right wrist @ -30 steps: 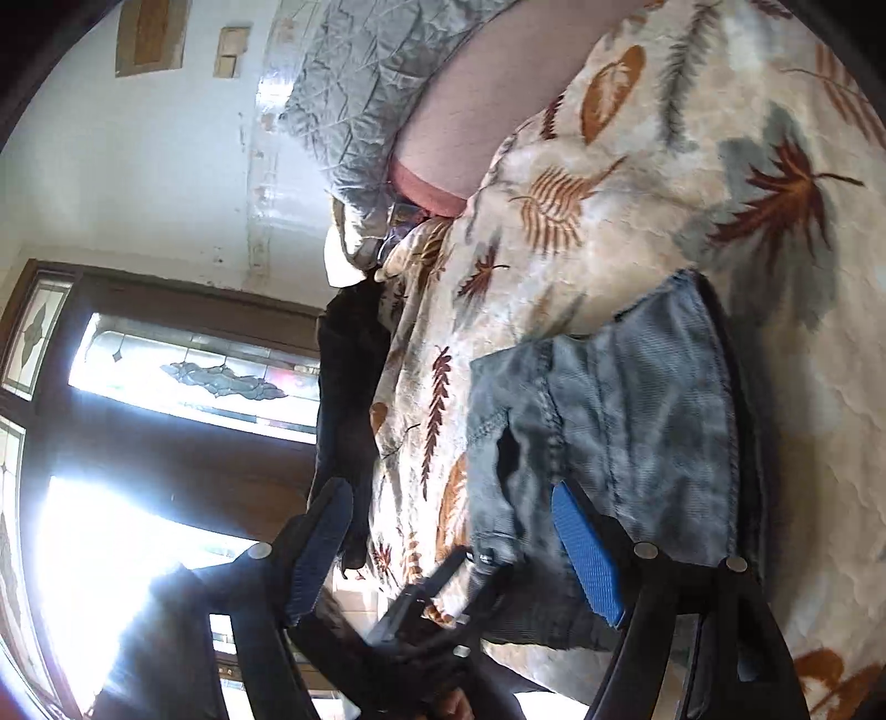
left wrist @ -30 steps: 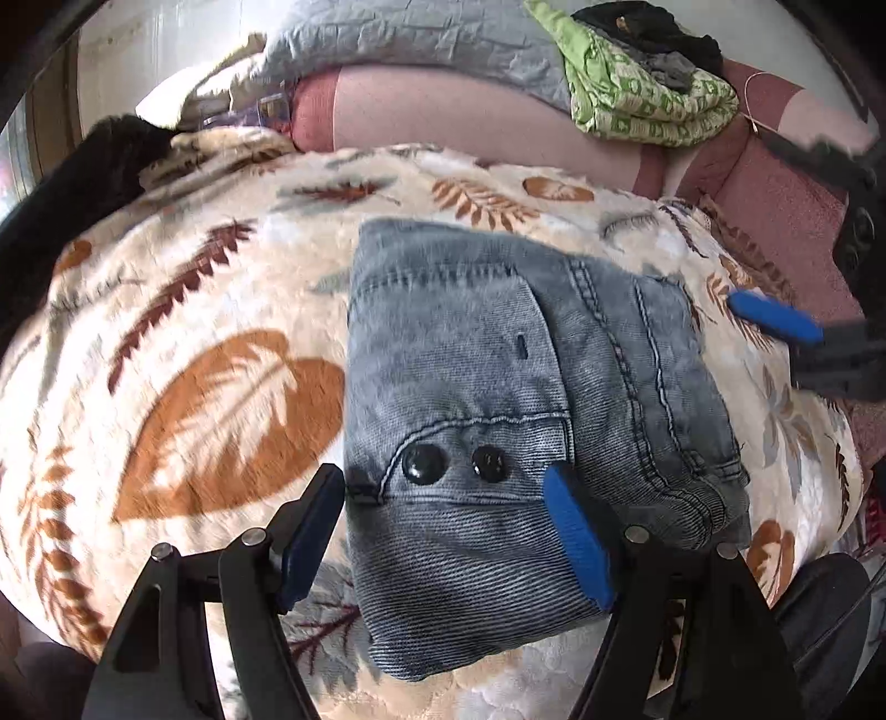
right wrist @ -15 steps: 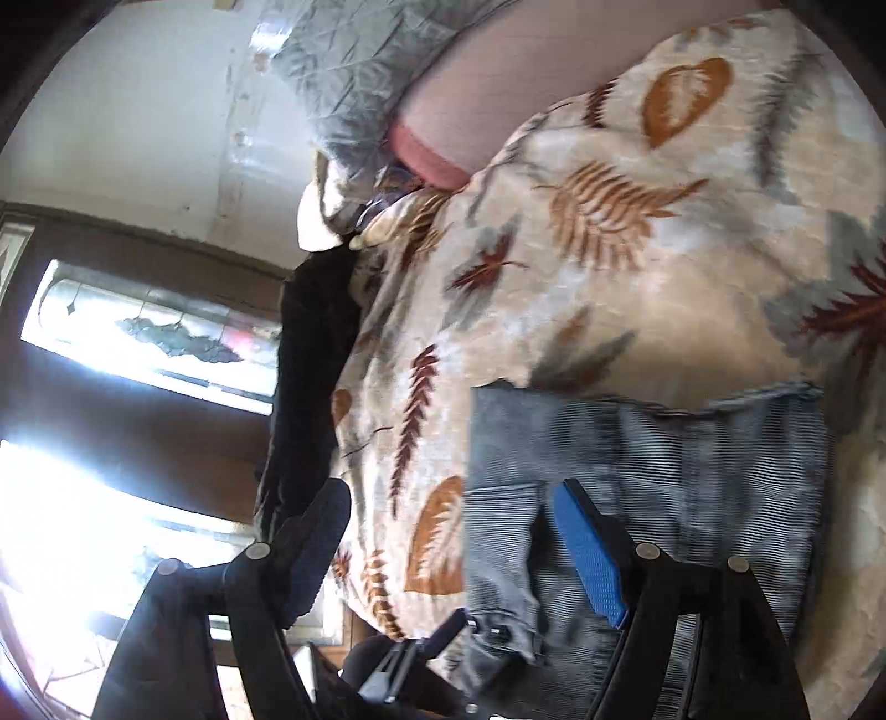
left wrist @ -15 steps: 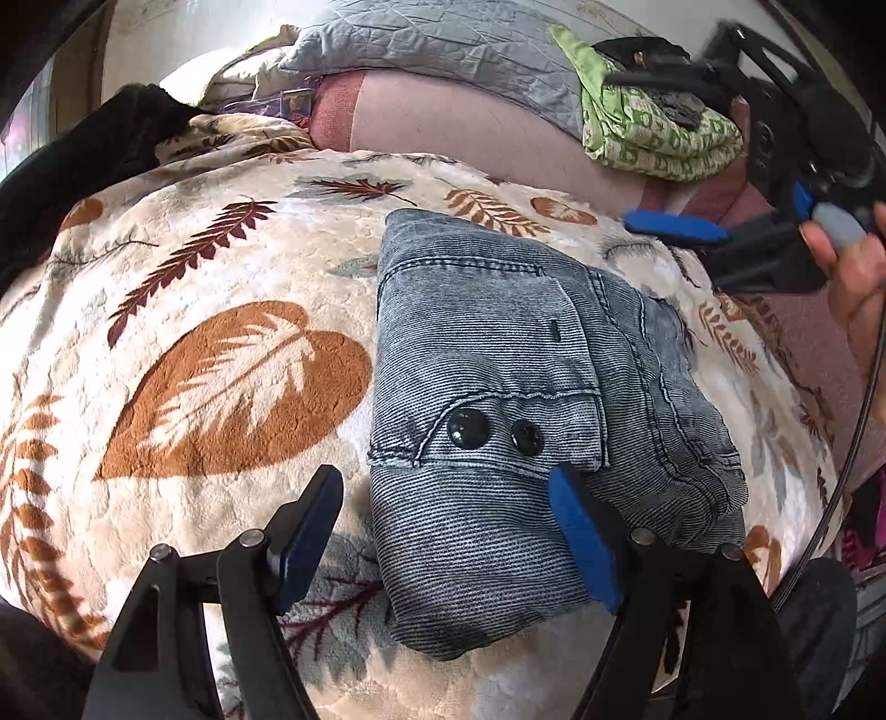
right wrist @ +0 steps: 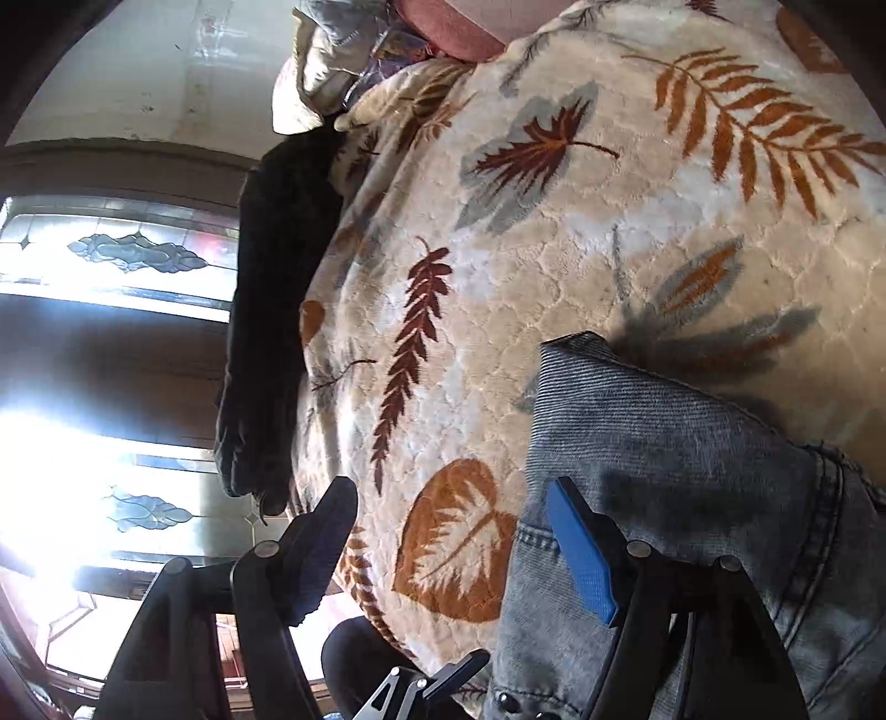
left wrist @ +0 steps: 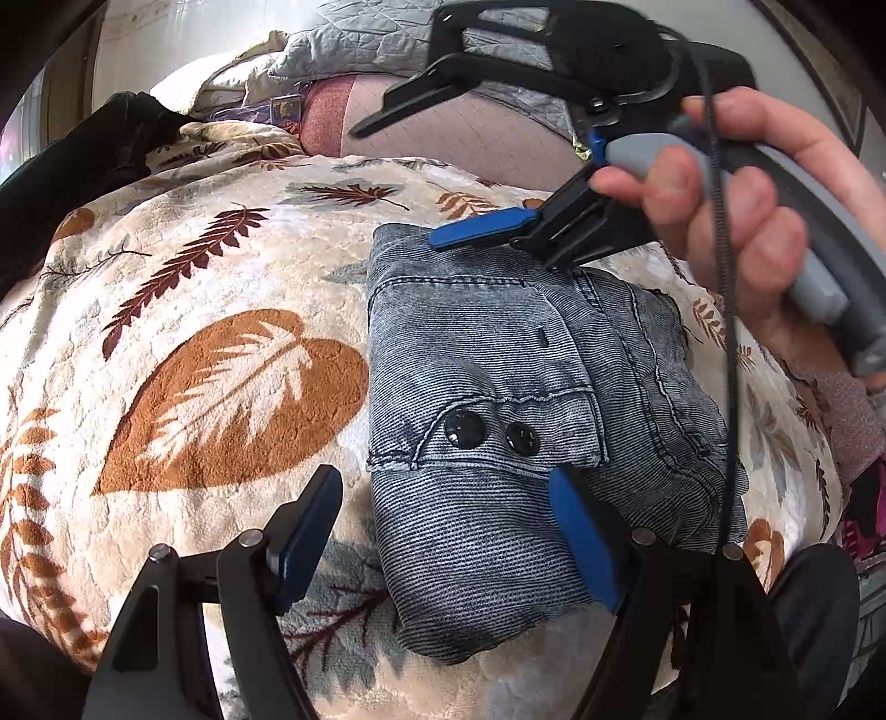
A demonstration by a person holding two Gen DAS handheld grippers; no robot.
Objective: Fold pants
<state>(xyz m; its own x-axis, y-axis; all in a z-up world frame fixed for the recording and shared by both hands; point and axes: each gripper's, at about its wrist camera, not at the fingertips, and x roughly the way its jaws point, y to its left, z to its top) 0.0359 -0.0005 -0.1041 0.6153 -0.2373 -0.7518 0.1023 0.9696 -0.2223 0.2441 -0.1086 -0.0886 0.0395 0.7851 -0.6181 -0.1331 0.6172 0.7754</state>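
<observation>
The grey-blue denim pants (left wrist: 515,399) lie folded into a compact bundle on the leaf-patterned blanket (left wrist: 221,343), pocket and two black buttons facing up. My left gripper (left wrist: 443,531) is open and empty, hovering over the bundle's near edge. My right gripper (left wrist: 421,171), held by a hand, is open and empty above the bundle's far edge. In the right wrist view the right gripper (right wrist: 448,537) is open over the pants (right wrist: 692,487) and the blanket (right wrist: 637,194).
A black garment (left wrist: 72,166) lies at the blanket's left edge, also in the right wrist view (right wrist: 271,310). Grey quilted bedding (left wrist: 354,44) and a pink cushion (left wrist: 498,133) lie behind. A bright window (right wrist: 83,454) is beside the bed.
The right gripper has swung in from the right to above the bundle's far edge. The left gripper has drawn back slightly. The pants have not moved.
</observation>
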